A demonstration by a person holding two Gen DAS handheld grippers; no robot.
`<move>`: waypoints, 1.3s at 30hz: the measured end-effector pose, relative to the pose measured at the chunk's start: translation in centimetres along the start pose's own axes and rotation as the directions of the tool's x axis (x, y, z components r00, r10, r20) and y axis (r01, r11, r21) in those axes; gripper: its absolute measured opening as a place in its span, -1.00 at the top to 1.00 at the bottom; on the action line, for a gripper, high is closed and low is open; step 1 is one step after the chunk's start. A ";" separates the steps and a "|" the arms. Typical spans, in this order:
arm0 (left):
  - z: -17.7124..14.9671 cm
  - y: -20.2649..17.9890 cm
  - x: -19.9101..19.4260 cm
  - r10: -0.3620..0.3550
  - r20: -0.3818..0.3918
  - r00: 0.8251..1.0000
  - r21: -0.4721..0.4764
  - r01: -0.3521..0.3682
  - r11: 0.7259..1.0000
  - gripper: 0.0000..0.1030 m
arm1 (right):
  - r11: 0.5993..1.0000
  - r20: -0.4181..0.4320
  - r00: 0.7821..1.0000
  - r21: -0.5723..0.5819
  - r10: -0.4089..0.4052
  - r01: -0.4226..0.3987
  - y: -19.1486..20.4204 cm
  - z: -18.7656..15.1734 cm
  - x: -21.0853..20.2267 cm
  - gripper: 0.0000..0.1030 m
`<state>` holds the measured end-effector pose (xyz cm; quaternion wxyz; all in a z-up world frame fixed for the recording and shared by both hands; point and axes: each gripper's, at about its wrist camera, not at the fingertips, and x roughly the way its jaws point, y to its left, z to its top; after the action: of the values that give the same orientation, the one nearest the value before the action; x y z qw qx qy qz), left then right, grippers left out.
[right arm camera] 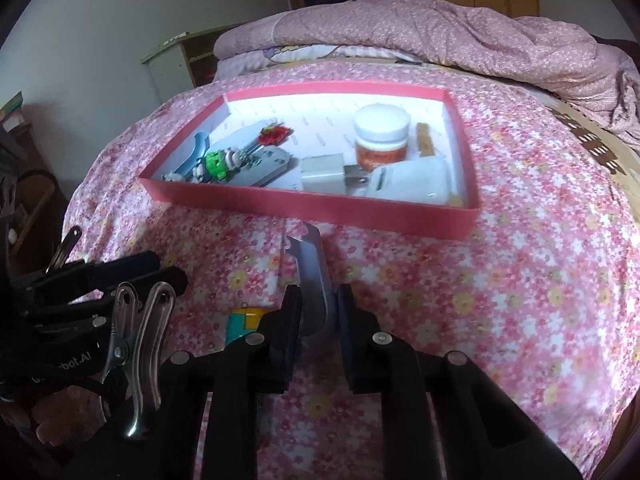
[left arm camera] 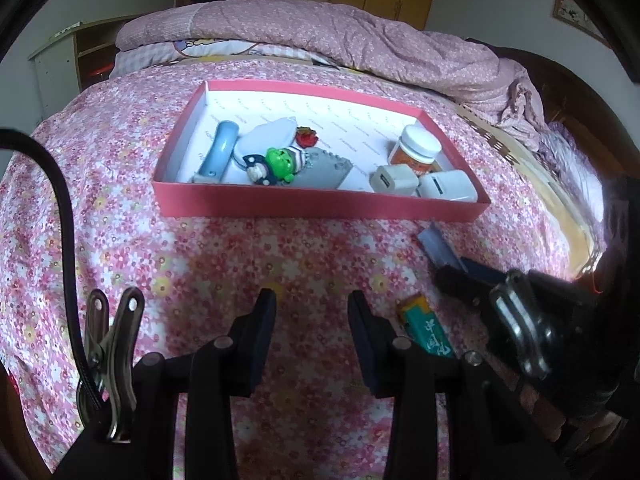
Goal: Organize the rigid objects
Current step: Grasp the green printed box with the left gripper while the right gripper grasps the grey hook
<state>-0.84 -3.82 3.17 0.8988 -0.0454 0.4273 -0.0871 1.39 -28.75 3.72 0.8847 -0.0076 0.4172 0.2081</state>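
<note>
A pink box (left arm camera: 312,202) (right arm camera: 320,208) sits on the floral bedspread and holds a blue tube (left arm camera: 219,151), a green toy figure (left arm camera: 280,162), a grey plate (left arm camera: 320,170), two white chargers (left arm camera: 394,180) and a white jar (left arm camera: 416,148) (right arm camera: 382,132). My right gripper (right arm camera: 318,308) is shut on a grey-blue metal opener (right arm camera: 312,272) just in front of the box; it also shows in the left wrist view (left arm camera: 438,246). My left gripper (left arm camera: 312,312) is open and empty above the bedspread. A green and yellow lighter (left arm camera: 424,330) (right arm camera: 244,322) lies between the two grippers.
A rumpled pink quilt (left arm camera: 360,44) lies behind the box. A wooden bedside cabinet (left arm camera: 76,60) stands at the far left. The bed's wooden edge (left arm camera: 560,208) runs along the right.
</note>
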 end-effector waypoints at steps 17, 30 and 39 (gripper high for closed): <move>-1.3 -5.3 0.0 -0.149 -0.083 0.985 0.067 0.155 0.986 0.24 | 0.991 -0.017 1.000 0.134 -0.016 0.018 -4.9 -3.5 -3.3 0.63; -2.6 -9.0 1.3 -0.014 -0.058 0.998 0.193 0.025 0.981 0.25 | 0.988 0.000 1.000 0.155 0.000 0.000 -5.4 -4.1 -3.3 0.62; -2.9 -8.4 1.3 0.037 -0.015 0.999 0.208 -0.033 0.977 0.53 | 0.987 0.001 1.000 0.158 -0.005 0.004 -5.3 -4.2 -3.4 0.62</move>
<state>-3.22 -12.31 1.65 0.8959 0.0572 0.4250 -0.1159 -1.62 -35.61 2.60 0.8833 0.0617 0.4316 0.1724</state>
